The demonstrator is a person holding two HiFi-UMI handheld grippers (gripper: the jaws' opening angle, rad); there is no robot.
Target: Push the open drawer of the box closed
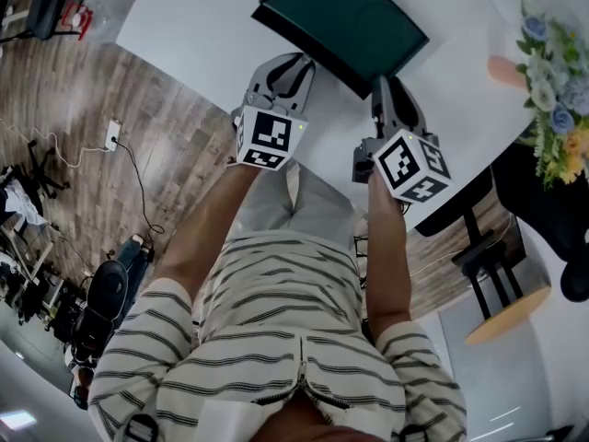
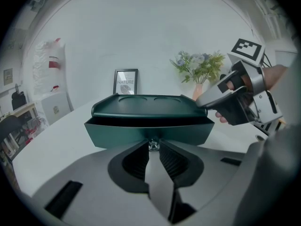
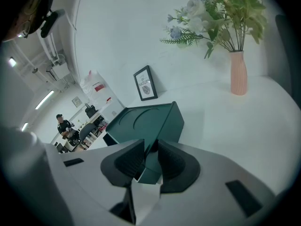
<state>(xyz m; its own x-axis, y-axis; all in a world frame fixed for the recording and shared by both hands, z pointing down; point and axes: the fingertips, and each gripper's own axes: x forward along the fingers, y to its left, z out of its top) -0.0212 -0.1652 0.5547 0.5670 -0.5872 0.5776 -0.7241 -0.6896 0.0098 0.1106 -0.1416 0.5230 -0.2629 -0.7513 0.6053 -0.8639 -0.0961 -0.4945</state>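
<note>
**A:** Where's the drawer, and what have you got hold of?

**B:** The drawer [image 2: 148, 133] of the green box [image 2: 146, 105] is straight ahead of my left claw [image 2: 153, 150]. The jaws are drawn in narrow onto its little knob [image 2: 154, 145], right at their tips. My right claw [image 3: 149, 149] is nipped onto the box's corner just in front of it.

**A:** How will it handle?

**B:** Stiff but light, I'd judge. On this smooth table [image 2: 61, 145] the box may skid before the drawer slides, so the right claw should brace it. I'd push at the knob, dead centre, so the drawer doesn't jam crooked.

**A:** Anything you can't see?

**B:** The drawer's inside and its runners are hidden, and I can't tell how far out it stands. From the head view my claws cover the box's near edge.
</note>
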